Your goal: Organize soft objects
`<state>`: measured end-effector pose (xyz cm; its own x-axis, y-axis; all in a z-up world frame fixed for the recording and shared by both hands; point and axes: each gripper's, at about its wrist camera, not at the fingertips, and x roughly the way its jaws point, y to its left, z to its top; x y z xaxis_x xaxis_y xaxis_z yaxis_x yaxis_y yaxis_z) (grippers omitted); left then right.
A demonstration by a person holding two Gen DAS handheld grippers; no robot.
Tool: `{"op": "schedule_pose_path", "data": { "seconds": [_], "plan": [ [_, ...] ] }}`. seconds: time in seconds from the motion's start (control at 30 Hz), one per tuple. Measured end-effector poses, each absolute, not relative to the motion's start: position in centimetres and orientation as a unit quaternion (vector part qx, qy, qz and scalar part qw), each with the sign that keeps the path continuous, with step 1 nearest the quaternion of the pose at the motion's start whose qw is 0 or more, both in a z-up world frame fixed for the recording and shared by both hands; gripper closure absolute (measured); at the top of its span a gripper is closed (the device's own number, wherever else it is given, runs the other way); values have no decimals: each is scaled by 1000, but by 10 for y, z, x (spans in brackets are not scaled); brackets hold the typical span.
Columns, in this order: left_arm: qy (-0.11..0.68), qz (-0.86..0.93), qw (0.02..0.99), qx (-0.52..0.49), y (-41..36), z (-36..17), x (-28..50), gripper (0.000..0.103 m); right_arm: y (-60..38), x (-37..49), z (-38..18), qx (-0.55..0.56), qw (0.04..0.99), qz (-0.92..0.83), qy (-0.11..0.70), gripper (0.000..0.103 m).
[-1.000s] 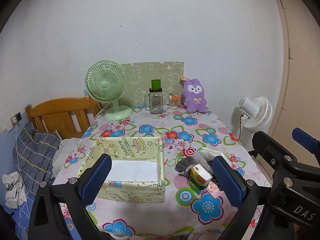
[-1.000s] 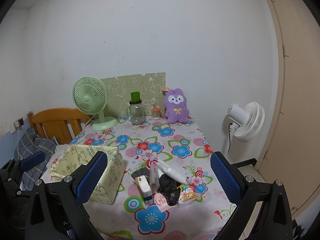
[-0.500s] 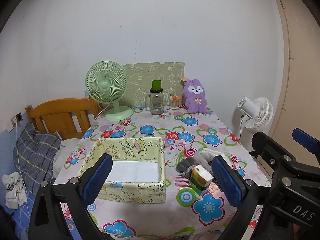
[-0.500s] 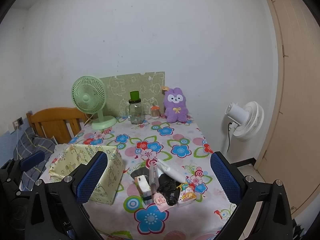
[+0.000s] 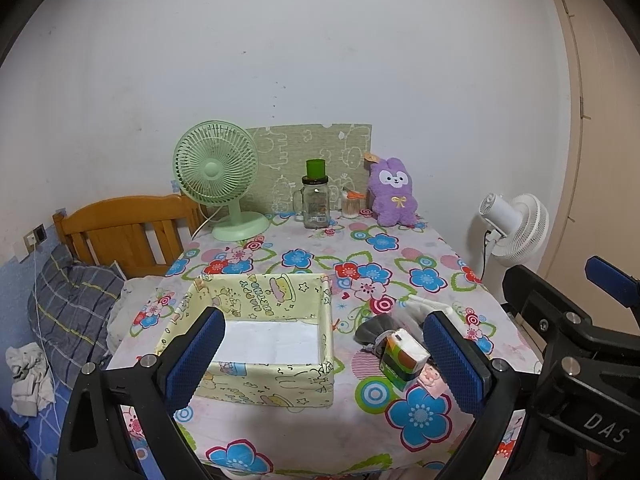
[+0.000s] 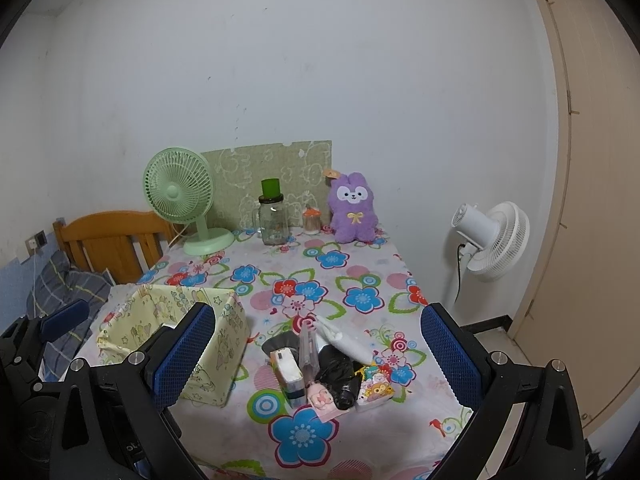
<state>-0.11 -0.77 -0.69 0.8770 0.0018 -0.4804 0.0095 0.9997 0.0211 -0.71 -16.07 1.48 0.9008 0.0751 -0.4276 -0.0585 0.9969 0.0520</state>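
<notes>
Soft things lie in a small heap [image 6: 324, 368] on the flowered bench [image 6: 360, 280], to the right of the yellow cloth box [image 5: 256, 332]. In the heap you can see a tissue pack [image 6: 287, 376], a black bundle [image 6: 338, 376], a white cloth [image 6: 342, 342] and a small pink toy [image 6: 320, 396], all touching each other. The box is open at the top and holds nothing yet.

Your right claw [image 6: 320, 360] has its jaws wide apart and grips nothing; the heap sits straight ahead of it, between the two pads. Your left claw [image 5: 324, 360] is also spread wide and free, and it faces the box more than the heap. I judge the right hand is better placed for the first pick. The white cloth lies slanted, from far left to near right.
</notes>
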Motion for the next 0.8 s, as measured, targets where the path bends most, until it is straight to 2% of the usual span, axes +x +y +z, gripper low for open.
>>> {"op": "schedule_pose_path", "data": {
  "seconds": [0.47, 0.7, 0.8],
  "plan": [
    [257, 1, 966, 12, -12, -12, 8, 3, -164, 3, 14, 23, 973, 38, 226, 0],
    [263, 1, 965, 5, -17, -20, 17, 6, -167, 11, 10, 20, 972, 31, 231, 0],
    [269, -2, 963, 1, -19, -23, 22, 9, -168, 16, 6, 19, 971, 32, 237, 4]
  ]
}}
